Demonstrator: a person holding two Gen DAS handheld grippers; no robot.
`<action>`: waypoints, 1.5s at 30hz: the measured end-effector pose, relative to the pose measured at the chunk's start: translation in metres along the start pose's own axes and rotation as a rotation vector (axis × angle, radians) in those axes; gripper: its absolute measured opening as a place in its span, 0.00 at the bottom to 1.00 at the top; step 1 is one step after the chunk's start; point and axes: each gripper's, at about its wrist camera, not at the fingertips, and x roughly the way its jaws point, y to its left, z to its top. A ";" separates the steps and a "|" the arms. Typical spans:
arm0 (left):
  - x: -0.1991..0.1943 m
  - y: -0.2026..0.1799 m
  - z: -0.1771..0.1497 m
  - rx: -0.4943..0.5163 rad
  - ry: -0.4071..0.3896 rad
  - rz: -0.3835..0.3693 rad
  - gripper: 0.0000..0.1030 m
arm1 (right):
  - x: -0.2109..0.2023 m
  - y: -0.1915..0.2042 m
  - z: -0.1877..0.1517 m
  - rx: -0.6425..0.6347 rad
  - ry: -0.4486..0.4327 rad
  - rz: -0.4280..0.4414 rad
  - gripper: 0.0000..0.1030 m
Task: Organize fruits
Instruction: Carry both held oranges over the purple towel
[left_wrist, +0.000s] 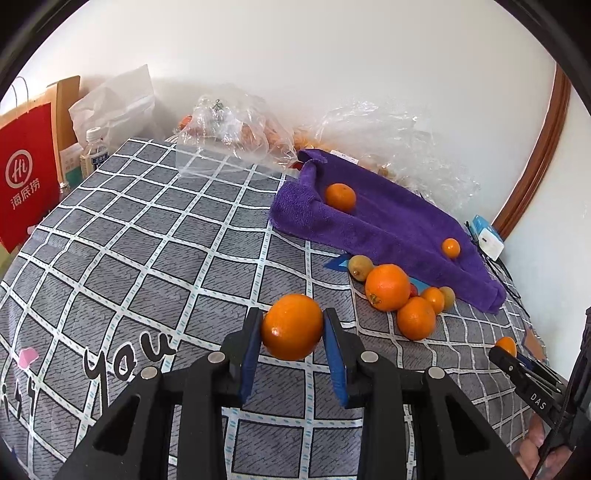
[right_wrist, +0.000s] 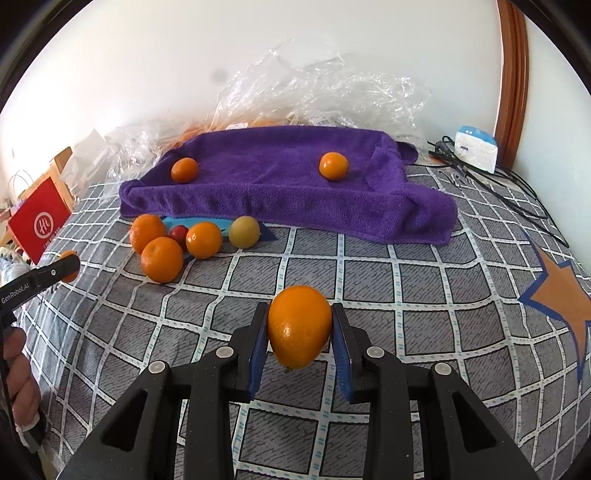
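A: Left wrist view: the left gripper (left_wrist: 292, 332) is clamped on a round orange (left_wrist: 292, 326), its blue pads (left_wrist: 251, 350) pressing both sides, held above the grey checked bedsheet (left_wrist: 147, 258).

B: And the right gripper (right_wrist: 300, 334)?

A: It grips an oval orange (right_wrist: 300, 326) the same way (raised off the sheet too). Ahead, two small oranges sit well apart on the purple towel (right_wrist: 280, 192): one left (right_wrist: 184, 170), one right (right_wrist: 334, 166). A loose fruit cluster (right_wrist: 177, 243) lies just in front of the towel's near edge, with crumpled clear plastic (right_wrist: 325, 92) behind
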 end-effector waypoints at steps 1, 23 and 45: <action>-0.003 0.000 0.002 0.000 -0.004 -0.001 0.30 | -0.002 -0.001 0.002 0.003 -0.004 0.004 0.31; 0.036 -0.062 0.115 0.048 -0.113 -0.033 0.30 | 0.013 -0.021 0.127 0.004 -0.158 -0.040 0.31; 0.113 -0.060 0.101 -0.006 -0.037 -0.039 0.30 | 0.092 -0.046 0.124 0.054 -0.041 -0.062 0.31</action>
